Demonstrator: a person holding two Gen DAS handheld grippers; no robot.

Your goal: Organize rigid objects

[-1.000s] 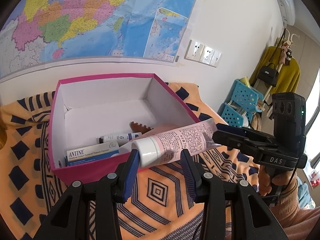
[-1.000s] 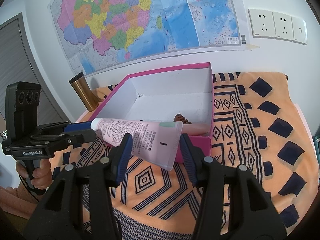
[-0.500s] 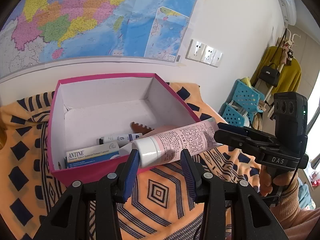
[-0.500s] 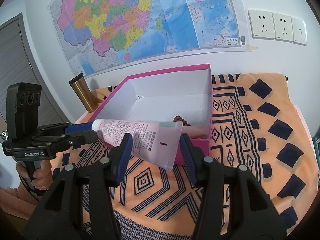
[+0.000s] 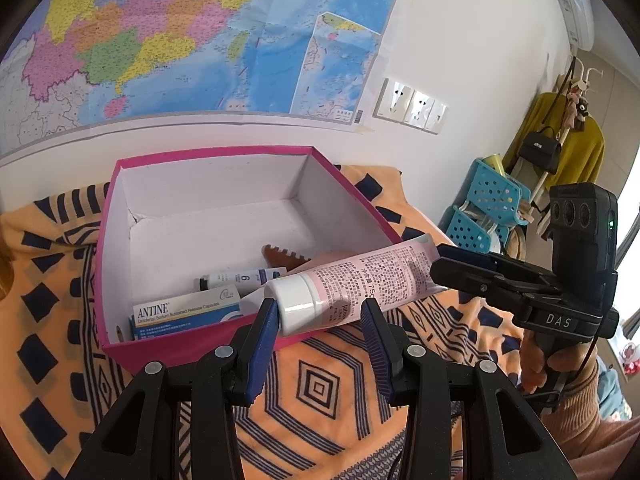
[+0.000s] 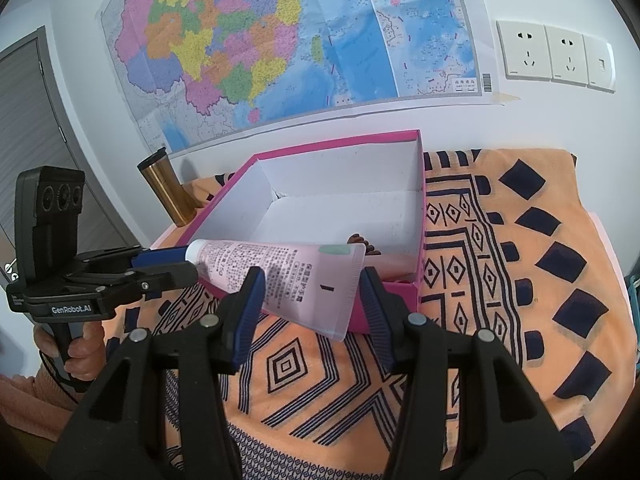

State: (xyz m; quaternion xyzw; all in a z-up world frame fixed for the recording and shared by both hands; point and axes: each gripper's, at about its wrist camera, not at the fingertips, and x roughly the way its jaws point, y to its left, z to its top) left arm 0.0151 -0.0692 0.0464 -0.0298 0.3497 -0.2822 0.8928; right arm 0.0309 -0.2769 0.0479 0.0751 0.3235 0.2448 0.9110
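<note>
Gold tumbler (image 6: 168,192): stood upright at the box's 9 o'clock in the right wrist view, against the wall under the map (image 6: 288,40).
Left gripper (image 5: 320,312): jaws clenched on the white cap end of the pink tube (image 5: 352,284).
Pink tube: held level between both grippers, above the near rim of the box, at its 5 o'clock corner in the left wrist view.
Pink box (image 5: 116,248): set on the orange patterned cloth (image 5: 320,392); an ANTINE carton (image 5: 188,312), a small dark-capped tube (image 5: 240,278) and a brown comb (image 5: 284,258) are seen inside, toward 6 o'clock.
Right gripper (image 6: 312,292): jaws clenched on the tube's flat crimped end.
</note>
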